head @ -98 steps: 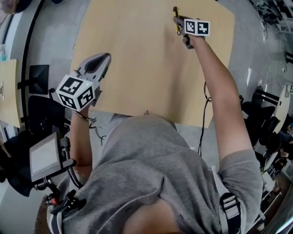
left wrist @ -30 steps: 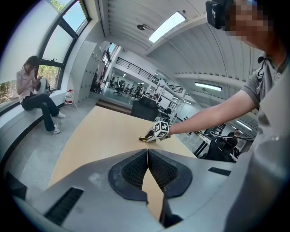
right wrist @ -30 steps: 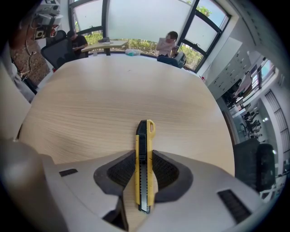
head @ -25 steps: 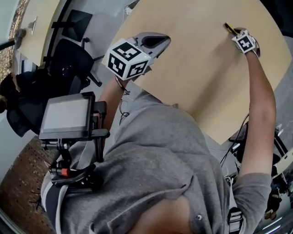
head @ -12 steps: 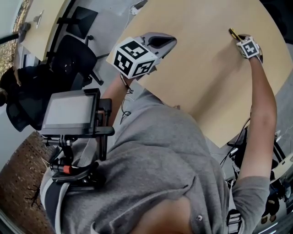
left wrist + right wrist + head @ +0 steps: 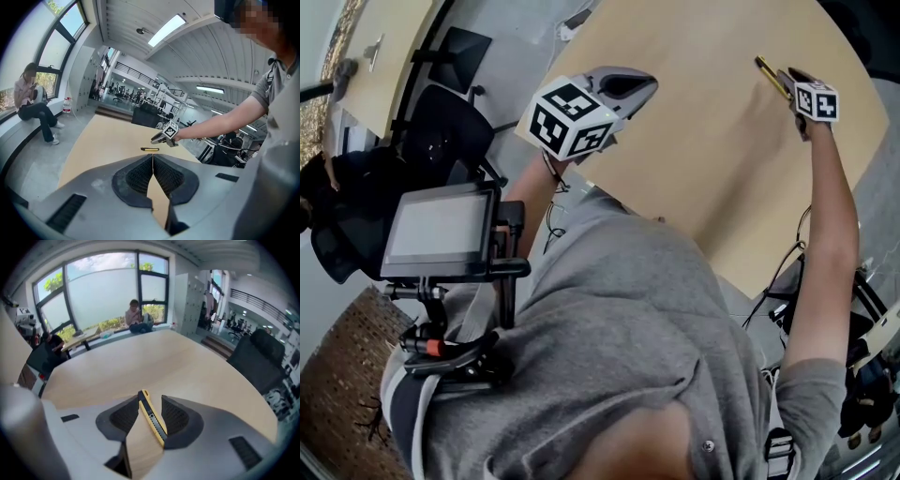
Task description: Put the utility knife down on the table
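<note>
The yellow-and-black utility knife (image 6: 772, 75) lies flat on the tan table (image 6: 703, 141), far out at the person's right. In the left gripper view the knife (image 6: 150, 149) rests on the tabletop, with my right gripper (image 6: 161, 137) just beyond it and apart from it. My right gripper (image 6: 149, 401) stands open; the knife (image 6: 152, 419) shows in the gap, close along the right-hand pad. In the head view that gripper (image 6: 792, 82) hovers beside the knife. My left gripper (image 6: 623, 86) hangs above the table's near edge, and its pads (image 6: 140, 174) meet with nothing between them.
A tablet on a rig (image 6: 436, 232) sits at the person's left hip. A black office chair (image 6: 441, 141) and a second table (image 6: 375, 56) stand to the left. A person sits by the window (image 6: 136, 317). Dark chairs (image 6: 260, 357) flank the table's far side.
My right gripper has opened and drawn slightly back from the knife, which now lies on the table. The left gripper has barely moved.
</note>
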Available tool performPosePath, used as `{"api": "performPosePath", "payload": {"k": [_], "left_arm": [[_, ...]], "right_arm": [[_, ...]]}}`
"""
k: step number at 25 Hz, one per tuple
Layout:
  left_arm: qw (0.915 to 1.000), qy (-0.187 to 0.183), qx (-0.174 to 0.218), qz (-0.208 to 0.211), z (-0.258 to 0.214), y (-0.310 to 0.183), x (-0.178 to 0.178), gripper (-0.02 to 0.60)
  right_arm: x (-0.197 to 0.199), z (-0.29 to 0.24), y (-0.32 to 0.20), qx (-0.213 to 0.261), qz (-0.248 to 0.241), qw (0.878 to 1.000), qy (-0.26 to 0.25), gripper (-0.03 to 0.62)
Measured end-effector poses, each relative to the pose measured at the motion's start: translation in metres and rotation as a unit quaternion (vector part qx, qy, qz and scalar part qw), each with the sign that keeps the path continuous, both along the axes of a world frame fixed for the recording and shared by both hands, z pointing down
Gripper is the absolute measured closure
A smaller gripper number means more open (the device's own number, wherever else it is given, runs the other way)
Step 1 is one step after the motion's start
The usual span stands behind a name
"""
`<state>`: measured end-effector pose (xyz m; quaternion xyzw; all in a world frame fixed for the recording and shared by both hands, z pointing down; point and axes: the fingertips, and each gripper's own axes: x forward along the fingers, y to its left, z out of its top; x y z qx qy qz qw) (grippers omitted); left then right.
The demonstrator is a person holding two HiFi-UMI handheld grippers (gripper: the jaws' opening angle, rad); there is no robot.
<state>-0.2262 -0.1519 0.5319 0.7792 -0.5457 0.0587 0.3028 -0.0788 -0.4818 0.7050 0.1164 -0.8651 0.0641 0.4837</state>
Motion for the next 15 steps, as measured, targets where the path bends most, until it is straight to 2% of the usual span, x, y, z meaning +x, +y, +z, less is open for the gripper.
{"api": "performPosePath", "payload": {"k": [3,6,11,15], "left_arm": [[1.0,-0.003,0.002,0.004,-0.002,-0.002,0.001,0.575],[0.9999,-0.006,0.008,0.012,-0.005,-0.007,0.002,0.574],[0.9995,-0.015,0.018,0.021,-0.01,-0.01,0.003,0.575],[0.9989,-0.02,0.026,0.034,-0.013,-0.015,0.006,0.575]], "right_arm": [[0.002,-0.028,-0.01,-0.009,0.096,0.991,-0.098,0.457],[0.007,-0.065,-0.009,-0.016,0.174,0.965,-0.194,0.457],[0.01,-0.129,0.032,-0.02,0.205,0.924,-0.323,0.459],[0.024,-0.178,0.078,-0.018,0.211,0.897,-0.388,0.48]]}}
